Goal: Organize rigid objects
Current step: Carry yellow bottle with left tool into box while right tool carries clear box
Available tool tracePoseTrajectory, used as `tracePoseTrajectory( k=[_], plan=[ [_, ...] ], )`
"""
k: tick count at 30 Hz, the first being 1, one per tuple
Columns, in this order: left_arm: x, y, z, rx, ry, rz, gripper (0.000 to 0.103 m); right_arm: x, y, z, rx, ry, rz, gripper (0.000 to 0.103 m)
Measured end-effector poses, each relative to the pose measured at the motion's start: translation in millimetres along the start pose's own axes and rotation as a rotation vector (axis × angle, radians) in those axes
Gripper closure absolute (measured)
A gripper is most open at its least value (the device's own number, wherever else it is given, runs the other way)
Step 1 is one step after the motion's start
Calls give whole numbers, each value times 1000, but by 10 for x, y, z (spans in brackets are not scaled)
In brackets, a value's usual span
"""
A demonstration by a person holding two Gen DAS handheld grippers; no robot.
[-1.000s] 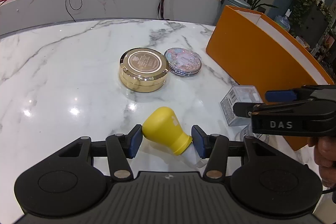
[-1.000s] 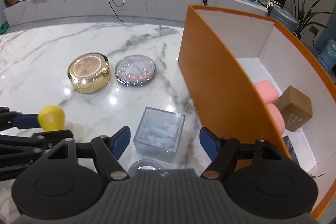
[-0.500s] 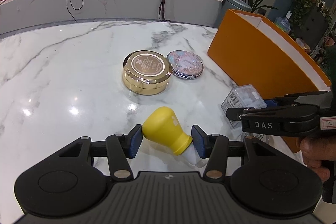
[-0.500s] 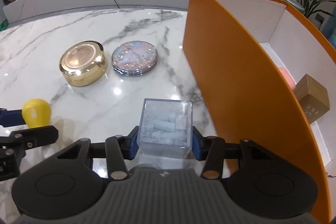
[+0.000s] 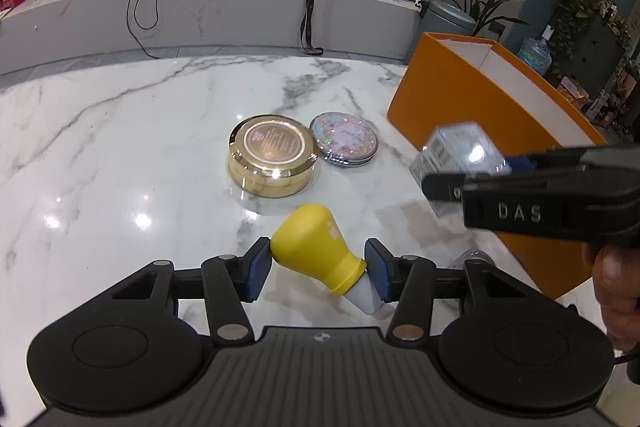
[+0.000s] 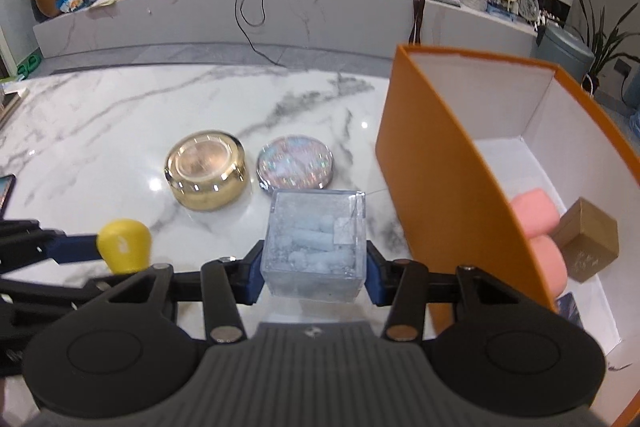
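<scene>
My left gripper (image 5: pixel 318 269) is shut on a yellow bulb-shaped object (image 5: pixel 316 251) with a white neck, held above the marble table (image 5: pixel 120 147). My right gripper (image 6: pixel 314 271) is shut on a clear plastic cube box (image 6: pixel 316 243) with pale pieces inside, lifted off the table beside the orange box (image 6: pixel 448 195). The cube also shows in the left wrist view (image 5: pixel 456 155). A gold round tin (image 5: pixel 272 161) and a glittery round compact (image 5: pixel 344 139) lie side by side mid-table.
The orange box has white inner walls and holds pink rounded blocks (image 6: pixel 534 211), a brown cardboard cube (image 6: pixel 586 245) and a dark card. A small clear round lid (image 5: pixel 470 259) lies on the table by the box. A phone edge (image 6: pixel 6 189) sits far left.
My right gripper closed on the clear cube box and lifted it off the table, up beside the orange box. The left gripper kept hold of the yellow object, nearly still.
</scene>
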State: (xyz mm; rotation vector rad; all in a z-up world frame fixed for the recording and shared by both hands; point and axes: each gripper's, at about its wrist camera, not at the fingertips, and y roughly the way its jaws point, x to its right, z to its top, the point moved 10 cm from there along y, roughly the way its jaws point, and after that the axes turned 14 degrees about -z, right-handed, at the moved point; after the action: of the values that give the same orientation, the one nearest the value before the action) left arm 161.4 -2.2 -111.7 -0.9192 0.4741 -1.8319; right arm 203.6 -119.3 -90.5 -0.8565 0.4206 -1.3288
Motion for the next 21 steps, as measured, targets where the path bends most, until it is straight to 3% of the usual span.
tracePoseTrajectory(
  k=[7, 15, 21],
  plan=[
    [38, -172, 112, 9, 17, -7, 45, 101, -281, 295, 96, 35, 1, 55],
    [109, -265, 239, -4, 58, 26, 45, 511, -497, 524, 157, 139, -11, 55],
    [376, -266, 467, -14, 131, 28, 45, 936, -591, 571, 183, 216, -50, 55]
  ],
)
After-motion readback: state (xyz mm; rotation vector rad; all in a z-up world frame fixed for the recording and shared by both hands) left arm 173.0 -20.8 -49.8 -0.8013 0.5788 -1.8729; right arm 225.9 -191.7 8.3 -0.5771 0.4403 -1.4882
